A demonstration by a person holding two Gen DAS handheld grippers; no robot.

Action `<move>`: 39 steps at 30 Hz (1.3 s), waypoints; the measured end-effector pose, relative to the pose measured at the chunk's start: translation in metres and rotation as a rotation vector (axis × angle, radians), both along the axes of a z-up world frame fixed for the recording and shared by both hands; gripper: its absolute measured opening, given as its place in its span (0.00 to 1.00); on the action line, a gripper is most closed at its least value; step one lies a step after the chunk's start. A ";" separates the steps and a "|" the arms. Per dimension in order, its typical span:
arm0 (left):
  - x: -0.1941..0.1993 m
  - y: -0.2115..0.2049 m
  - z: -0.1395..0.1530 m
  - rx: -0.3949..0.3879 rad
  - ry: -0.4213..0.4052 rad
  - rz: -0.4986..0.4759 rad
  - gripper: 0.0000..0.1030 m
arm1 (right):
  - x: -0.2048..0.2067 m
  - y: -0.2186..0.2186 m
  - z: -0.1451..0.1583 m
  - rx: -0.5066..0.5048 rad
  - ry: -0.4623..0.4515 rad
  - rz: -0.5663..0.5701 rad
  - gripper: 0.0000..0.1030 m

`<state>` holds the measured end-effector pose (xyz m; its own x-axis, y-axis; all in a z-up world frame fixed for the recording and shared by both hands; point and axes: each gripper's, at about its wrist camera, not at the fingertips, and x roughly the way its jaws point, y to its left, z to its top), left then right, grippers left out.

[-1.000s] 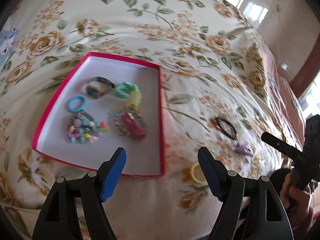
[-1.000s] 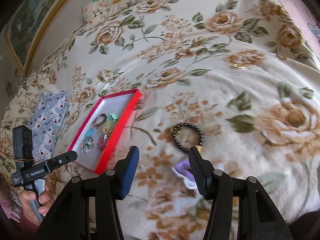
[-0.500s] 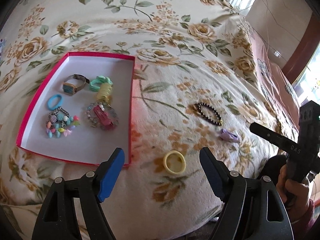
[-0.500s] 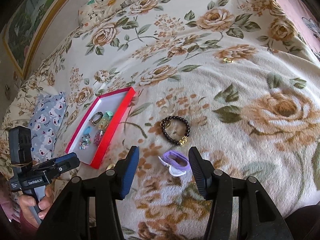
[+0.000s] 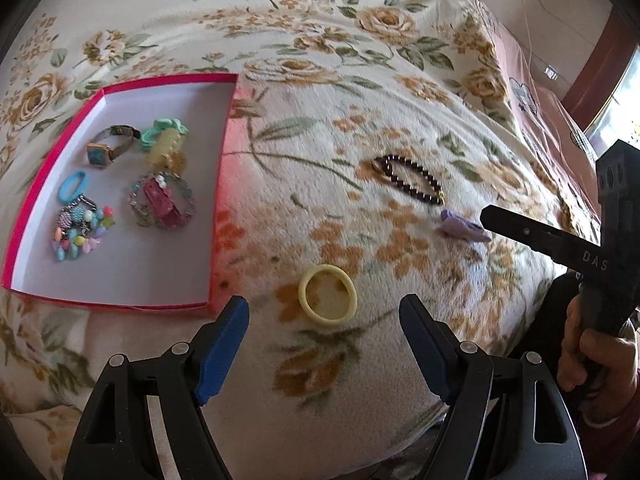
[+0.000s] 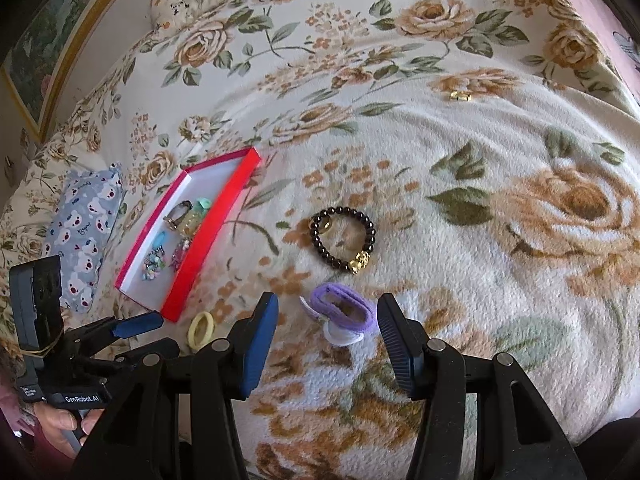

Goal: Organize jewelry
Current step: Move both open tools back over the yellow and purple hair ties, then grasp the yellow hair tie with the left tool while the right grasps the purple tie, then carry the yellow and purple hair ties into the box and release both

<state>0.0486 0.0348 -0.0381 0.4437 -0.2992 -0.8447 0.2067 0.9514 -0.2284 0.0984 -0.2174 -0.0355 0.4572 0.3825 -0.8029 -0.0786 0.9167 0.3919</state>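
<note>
Jewelry pieces lie loose on the flowered bedspread (image 5: 400, 120), off the right side of the red box (image 5: 222, 184), which sits toward the bed's left side and already holds a watch (image 5: 105, 148), hair ties and beaded pieces. Your left claw (image 5: 324, 320) is spread wide with nothing pinched, and the yellow hair ring (image 5: 327, 291) lies flat just ahead of it, centred in the gap. Your right claw (image 6: 326, 324) is spread about halfway, also empty, with the purple hair tie (image 6: 345, 307) and its white piece between the fingers but, as far as I can tell, not pressed.

The step in hand looks like picking up the yellow ring. It lies flat in soft pile, so bring the fingertips down on either side until they sink slightly into the fabric, then squeeze across the ring's width. Keep the claw tilted steeply so one finger does not push the ring away. Watch that you do not snag the fleece. Lift straight up before you swing over the red wall of the box.

The dark bead bracelet (image 6: 344, 238) lies just beyond the purple tie, and a small gold piece (image 6: 460, 96) lies well apart, further up the bed; leave both for later.
</note>
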 end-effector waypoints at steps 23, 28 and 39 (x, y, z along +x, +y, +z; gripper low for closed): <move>0.019 -0.021 -0.028 0.042 0.010 -0.075 0.12 | 0.010 0.016 -0.023 -0.121 0.040 0.077 0.27; 0.017 -0.017 -0.025 0.013 0.001 -0.078 0.06 | 0.008 0.019 -0.017 -0.129 0.018 0.088 0.18; 0.004 0.011 0.004 -0.045 -0.051 -0.040 0.06 | 0.010 0.036 0.006 -0.028 -0.017 0.117 0.18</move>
